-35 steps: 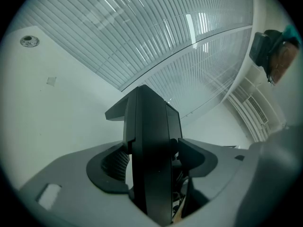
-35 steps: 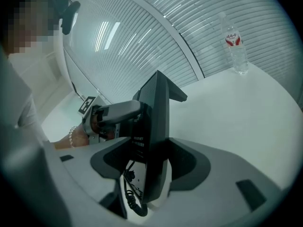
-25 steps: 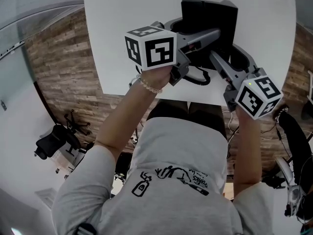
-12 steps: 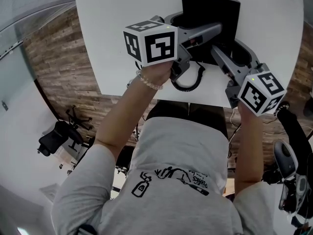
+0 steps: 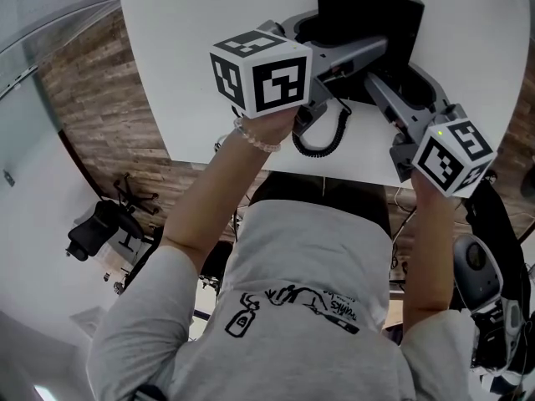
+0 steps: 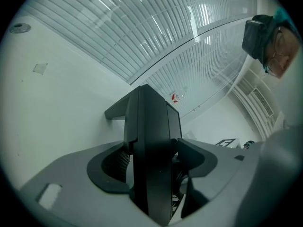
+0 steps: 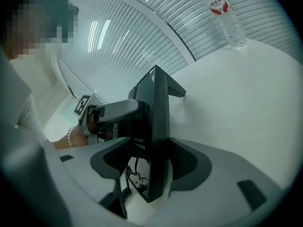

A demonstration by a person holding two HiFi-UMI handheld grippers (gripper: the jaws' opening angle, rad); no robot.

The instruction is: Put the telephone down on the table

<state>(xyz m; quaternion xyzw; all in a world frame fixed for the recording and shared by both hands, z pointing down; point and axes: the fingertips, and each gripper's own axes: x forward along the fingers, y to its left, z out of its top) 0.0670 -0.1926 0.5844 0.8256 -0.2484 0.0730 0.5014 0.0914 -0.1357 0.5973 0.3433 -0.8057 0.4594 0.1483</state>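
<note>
Holding the black telephone (image 5: 368, 19) in the upper right of the head view, over the white table (image 5: 209, 82). Clamped from two sides: by the left gripper (image 5: 338, 40) from the left, by the right gripper (image 5: 401, 86) from the lower right. In the left gripper view, jaws closed tight on the telephone (image 6: 150, 122), standing on edge in the middle of the frame. In the right gripper view the same: jaws pressed on both faces of the telephone (image 7: 157, 108). Cannot tell whether its lower edge touches the table. Just below the telephone in the head view, a black coiled cord (image 5: 322, 136), looping over the table near the front edge. At the top right of the right gripper view, a clear plastic bottle (image 7: 228, 18) with a red label, upright on the table, well apart from the telephone; impossible to see how full.
</note>
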